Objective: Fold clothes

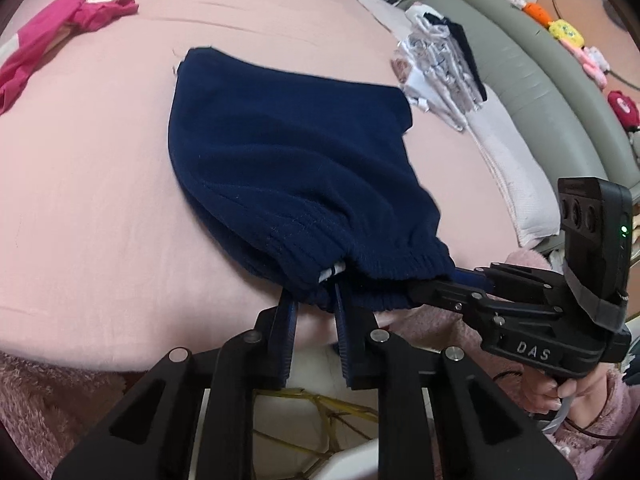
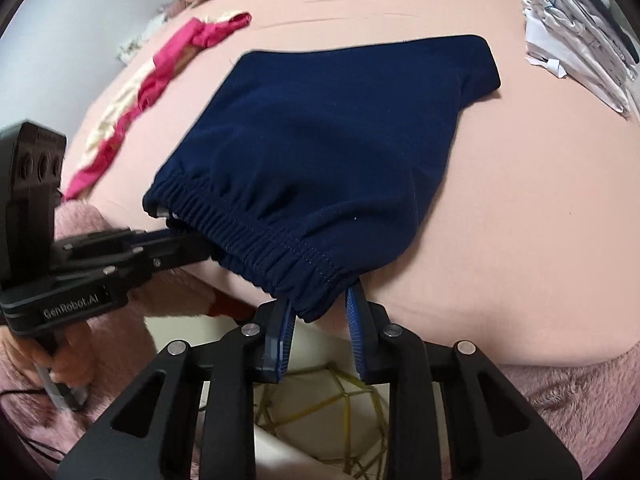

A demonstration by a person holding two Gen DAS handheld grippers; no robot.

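Navy shorts [image 1: 288, 160] lie on the pink bed [image 1: 80, 200], spread away ahead of both claws, with the elastic waistband [image 2: 276, 256] nearest them at the bed's edge.

Left claw [image 1: 316, 300]: the waistband end sits right at its fingertips, cloth hanging between the two blue pads. The jaws look narrowed onto it, gripping the waistband corner where a small white tag shows.

Right claw [image 2: 320, 300]: same thing on the other end of the waistband; the fingers are pinched on the gathered hem, a narrow gap further back.

Each claw appears in the other's view, coming in from the side with its tips tucked under the waistband.

Left wrist view alone shows a grey headboard [image 1: 532, 80] far right of the claw, with plush toys along it, and a hand [image 1: 560, 388] on the right claw's handle. Both views show a stack of folded white clothes [image 1: 440, 68] beyond the shorts and a magenta garment [image 2: 160, 76] far left. Right wrist view shows the pale wall [image 2: 80, 20] past the bed.
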